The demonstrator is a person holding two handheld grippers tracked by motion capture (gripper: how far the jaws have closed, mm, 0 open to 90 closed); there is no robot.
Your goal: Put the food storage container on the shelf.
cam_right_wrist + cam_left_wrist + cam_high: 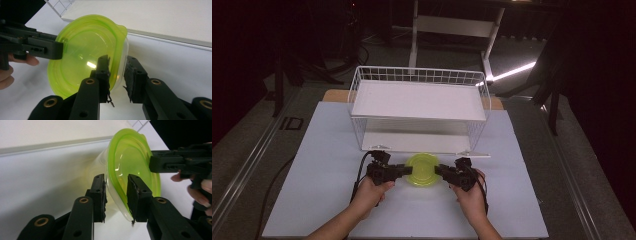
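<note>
Green-lidded container [422,170] is gripped between both tongs — left tongs [406,170] and right tongs [439,171] clenched on opposite rims — lifting level comes next.

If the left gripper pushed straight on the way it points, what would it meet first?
Likely the green lidded container, whose rim already sits between the left gripper fingers; beyond it, the right gripper on the far rim.

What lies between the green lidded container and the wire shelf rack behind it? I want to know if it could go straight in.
Nothing visible. Both grippers, left gripper and right gripper, straddle the green lidded container at its rim from opposite sides. Bare table runs to the wire shelf rack, whose lower level faces it open.
</note>
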